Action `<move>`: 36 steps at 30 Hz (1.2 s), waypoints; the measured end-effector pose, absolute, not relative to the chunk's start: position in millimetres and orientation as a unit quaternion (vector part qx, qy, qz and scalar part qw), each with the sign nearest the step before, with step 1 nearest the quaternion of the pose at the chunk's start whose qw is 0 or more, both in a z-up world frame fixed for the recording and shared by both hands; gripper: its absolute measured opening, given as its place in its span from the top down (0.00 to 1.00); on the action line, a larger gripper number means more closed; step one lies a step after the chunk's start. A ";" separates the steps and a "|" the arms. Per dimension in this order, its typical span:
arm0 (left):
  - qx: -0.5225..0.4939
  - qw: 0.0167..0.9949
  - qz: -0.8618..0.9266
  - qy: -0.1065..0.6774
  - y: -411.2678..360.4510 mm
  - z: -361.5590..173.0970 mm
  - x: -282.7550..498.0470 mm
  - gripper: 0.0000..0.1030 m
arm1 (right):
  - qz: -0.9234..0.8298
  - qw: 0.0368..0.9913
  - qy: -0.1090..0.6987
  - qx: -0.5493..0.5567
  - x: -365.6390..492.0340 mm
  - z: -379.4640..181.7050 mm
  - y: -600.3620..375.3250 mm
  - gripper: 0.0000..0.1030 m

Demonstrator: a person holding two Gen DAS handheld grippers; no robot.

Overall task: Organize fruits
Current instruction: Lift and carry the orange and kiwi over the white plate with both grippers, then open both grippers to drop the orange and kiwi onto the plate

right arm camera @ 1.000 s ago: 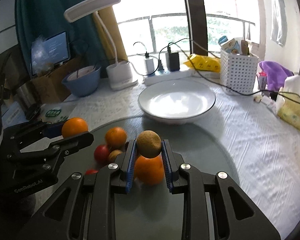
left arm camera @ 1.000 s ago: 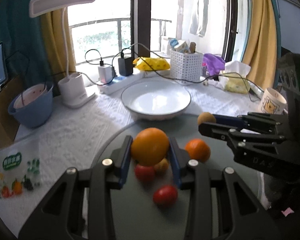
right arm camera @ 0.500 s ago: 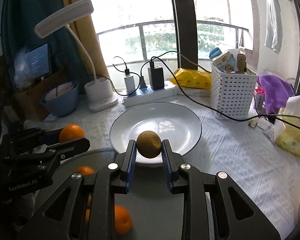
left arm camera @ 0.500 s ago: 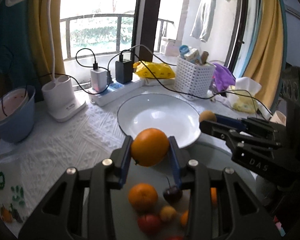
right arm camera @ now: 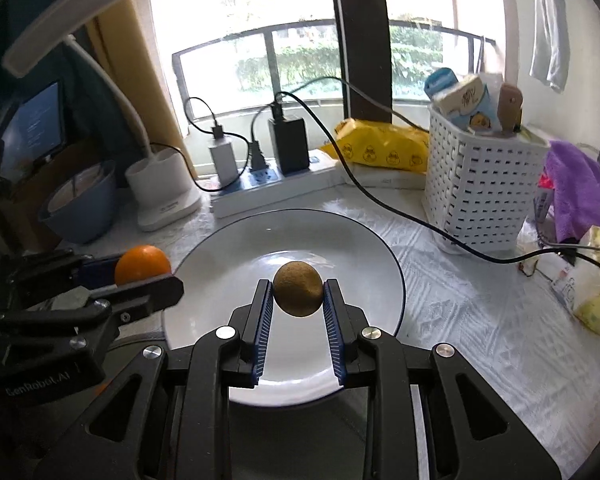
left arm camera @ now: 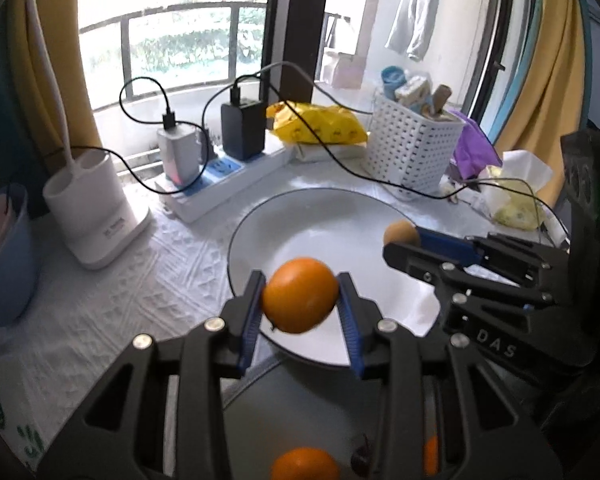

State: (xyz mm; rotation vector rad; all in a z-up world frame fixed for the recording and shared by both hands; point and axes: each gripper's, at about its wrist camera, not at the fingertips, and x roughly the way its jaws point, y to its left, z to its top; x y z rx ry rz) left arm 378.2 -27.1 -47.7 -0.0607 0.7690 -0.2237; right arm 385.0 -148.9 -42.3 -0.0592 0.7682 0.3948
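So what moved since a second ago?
Both tongs carried their fruit forward, off the grey mat and over the white plate. The left tongs still grip the orange, the right tongs the brown fruit. Nothing was let go; the plate stayed put.

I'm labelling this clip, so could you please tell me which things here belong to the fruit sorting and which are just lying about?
Job:
- orange in left tongs
- brown fruit in right tongs
- white plate

Lying about:
- power strip
- white basket
- desk lamp
- blue bowl
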 end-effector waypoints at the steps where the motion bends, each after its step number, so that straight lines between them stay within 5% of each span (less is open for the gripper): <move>1: -0.030 0.921 -0.109 0.374 -27.2 -47.8 379.5 0.64 | 0.190 0.907 0.376 -0.026 387.0 -44.1 -150.3 0.73; 7: -0.038 0.922 -0.104 0.370 -23.9 -46.1 381.9 0.55 | 0.184 0.907 0.379 -0.021 389.5 -46.2 -154.1 0.71; 11: -0.036 0.925 -0.100 0.364 -21.4 -40.2 374.7 0.55 | 0.182 0.910 0.372 -0.019 385.8 -42.0 -154.0 0.54; 36: -0.037 0.940 -0.091 0.326 -11.8 -12.8 285.9 0.55 | 0.184 0.921 0.343 -0.031 311.5 -9.3 -154.3 0.54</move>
